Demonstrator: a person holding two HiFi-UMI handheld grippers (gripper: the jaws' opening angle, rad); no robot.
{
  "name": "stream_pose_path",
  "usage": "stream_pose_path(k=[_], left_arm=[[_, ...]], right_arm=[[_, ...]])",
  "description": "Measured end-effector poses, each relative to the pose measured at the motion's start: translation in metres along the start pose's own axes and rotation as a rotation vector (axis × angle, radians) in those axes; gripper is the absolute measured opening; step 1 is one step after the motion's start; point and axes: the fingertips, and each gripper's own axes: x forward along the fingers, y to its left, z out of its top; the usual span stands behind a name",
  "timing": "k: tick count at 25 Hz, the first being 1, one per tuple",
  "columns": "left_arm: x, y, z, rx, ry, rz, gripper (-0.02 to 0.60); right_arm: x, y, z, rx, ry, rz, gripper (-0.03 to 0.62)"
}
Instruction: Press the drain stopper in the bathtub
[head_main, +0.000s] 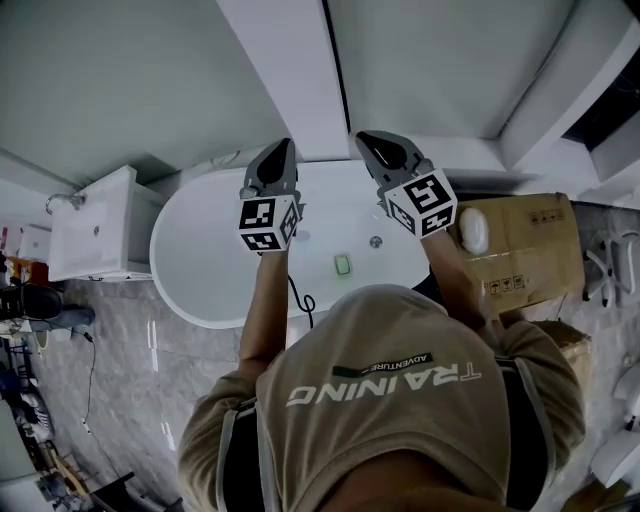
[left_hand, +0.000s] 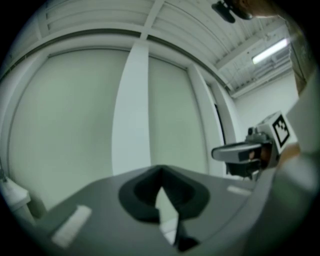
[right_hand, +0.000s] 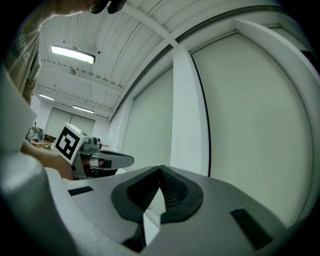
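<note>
In the head view a white oval bathtub (head_main: 190, 262) lies below me, with a small round chrome drain stopper (head_main: 376, 241) on its floor and a small green item (head_main: 343, 264) near it. Both grippers are held up high over the tub, pointing at the far wall. My left gripper (head_main: 280, 158) is shut with nothing in it, as its own view shows (left_hand: 161, 171). My right gripper (head_main: 371, 144) is also shut and empty (right_hand: 160, 168). Each gripper appears side-on in the other's view: the right gripper (left_hand: 239, 152) and the left gripper (right_hand: 106, 161).
A white cabinet with a tap (head_main: 93, 226) stands left of the tub. A cardboard box (head_main: 528, 250) with a white rounded object (head_main: 474, 230) on it sits to the right. A dark cable (head_main: 299, 296) hangs over the tub's near rim. A white pillar (head_main: 295, 70) runs up the wall.
</note>
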Motion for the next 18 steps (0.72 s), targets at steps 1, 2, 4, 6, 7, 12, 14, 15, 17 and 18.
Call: stream_pose_path(k=[1,2,4,6,7,12,14,15,17,18], left_arm=[[0.001,-0.002,0.001,0.002,-0.005,-0.010,0.002],[0.003,-0.004,0.003,0.006,-0.010,-0.019,0.002],[0.005,-0.006,0.008,0.013,-0.021,-0.033,0.002],[0.006,-0.007,0.009,0.010,-0.025,-0.043,0.002],[0.006,-0.009,0.007,0.004,-0.023,-0.046,0.002],[0.005,-0.019,-0.016,-0.045,0.020,-0.064,0.002],[0.006,-0.021,-0.021,-0.056,0.028,-0.067,0.002],[0.006,-0.021,-0.022,-0.061,0.027,-0.066,0.002],[0.006,-0.023,-0.020,-0.072,0.019,-0.063,0.002],[0.006,-0.024,-0.019,-0.077,0.015,-0.062,0.002]], right_arm=[[-0.001,0.000,-0.001,-0.001,0.003,-0.004,0.009],[-0.002,0.000,-0.002,-0.003,0.006,-0.008,0.009],[-0.003,-0.001,-0.003,-0.002,0.009,-0.014,0.009],[-0.003,-0.002,-0.004,-0.003,0.014,-0.016,0.009],[-0.004,-0.002,-0.006,-0.003,0.018,-0.016,0.009],[-0.005,0.003,-0.016,0.000,0.044,0.000,0.009],[-0.003,0.004,-0.016,-0.011,0.048,0.005,0.009],[-0.003,0.004,-0.016,-0.016,0.049,0.005,0.008],[-0.004,0.005,-0.016,-0.021,0.051,0.002,0.008],[-0.005,0.005,-0.017,-0.022,0.053,0.001,0.008]])
